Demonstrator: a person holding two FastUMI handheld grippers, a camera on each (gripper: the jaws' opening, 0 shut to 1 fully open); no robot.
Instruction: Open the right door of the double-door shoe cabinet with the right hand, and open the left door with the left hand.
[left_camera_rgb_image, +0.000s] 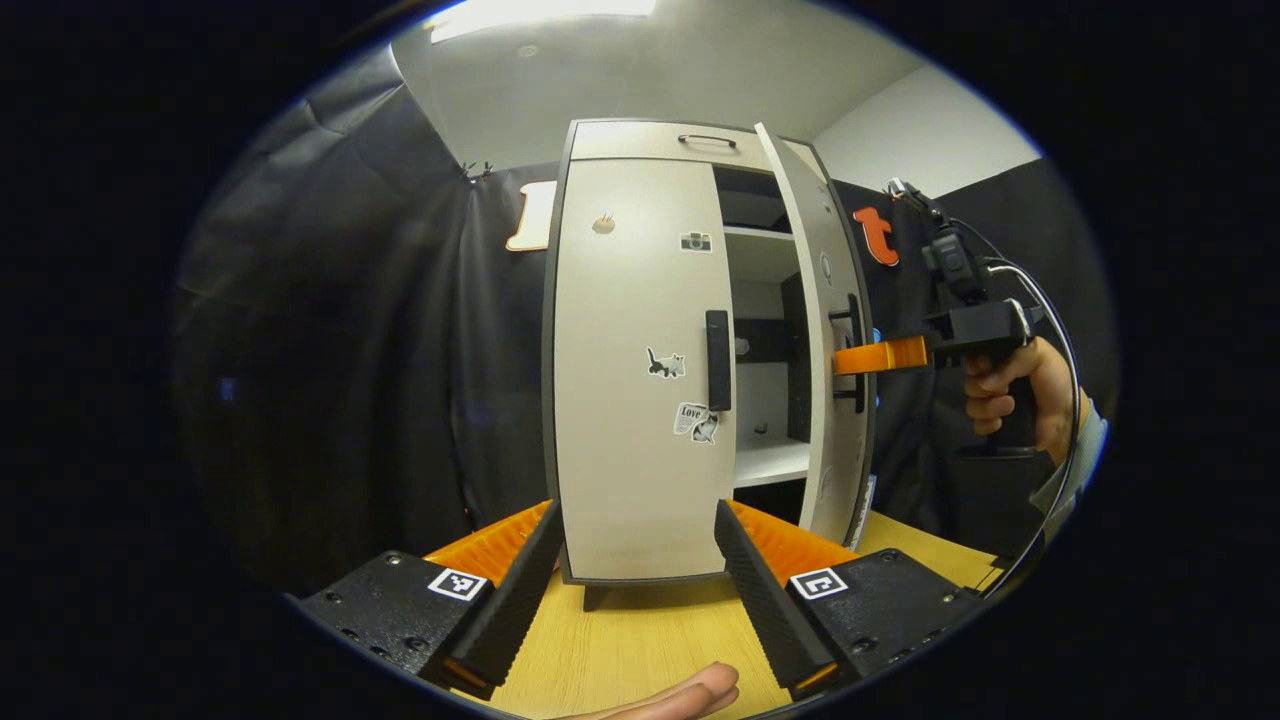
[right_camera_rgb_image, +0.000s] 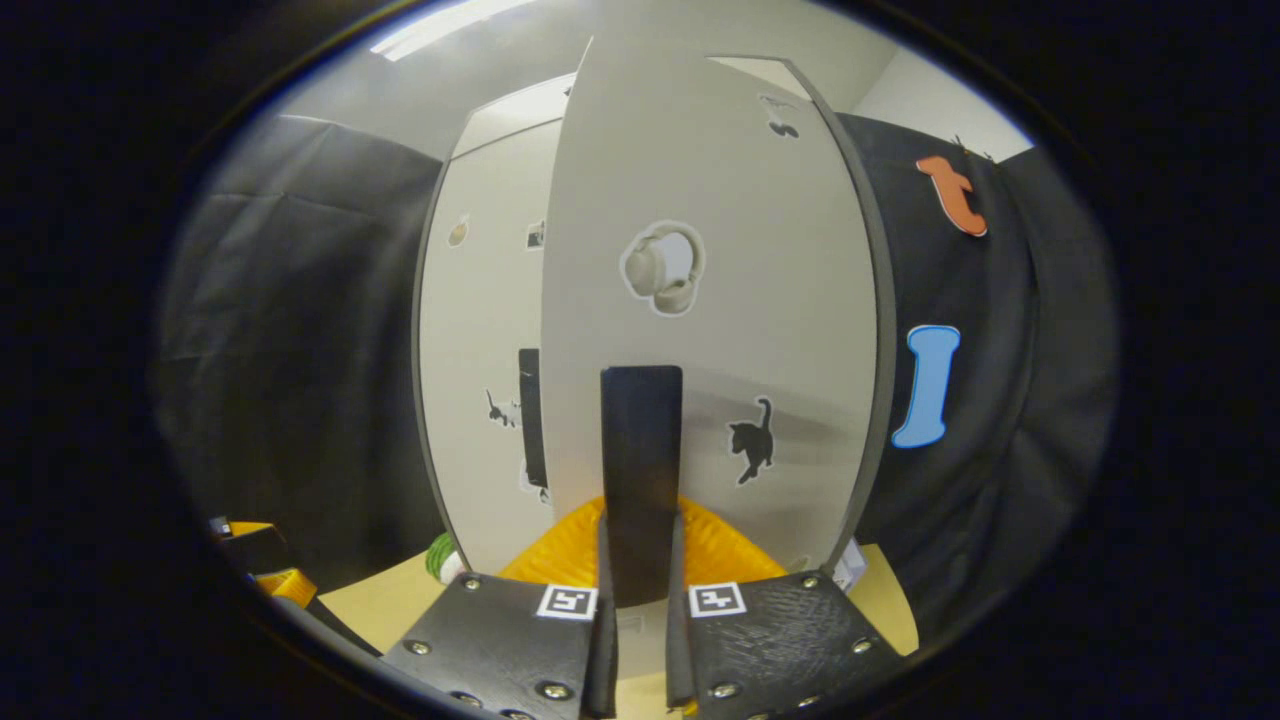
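The pale shoe cabinet (left_camera_rgb_image: 640, 300) stands upright on a wooden table (left_camera_rgb_image: 640, 640). Its left door (left_camera_rgb_image: 630, 420) is closed, with a black vertical handle (left_camera_rgb_image: 718, 360) at its inner edge. My left gripper (left_camera_rgb_image: 636, 515) is open, low in front of that door and short of the handle. The right door (left_camera_rgb_image: 825, 350) is swung partly out, showing the shelves (left_camera_rgb_image: 765, 460). In the right gripper view the right door (right_camera_rgb_image: 720, 300) is close ahead, and my right gripper (right_camera_rgb_image: 640, 545) is shut on its black handle (right_camera_rgb_image: 640, 460). A hand (left_camera_rgb_image: 1010, 385) holds that gripper (left_camera_rgb_image: 880, 356).
Black cloth walls surround the cabinet on both sides. A top drawer with a thin handle (left_camera_rgb_image: 707, 140) sits above the doors. Stickers dot both doors. A fingertip (left_camera_rgb_image: 670, 695) shows at the table's near edge. A small green object (right_camera_rgb_image: 440, 555) lies by the cabinet's base.
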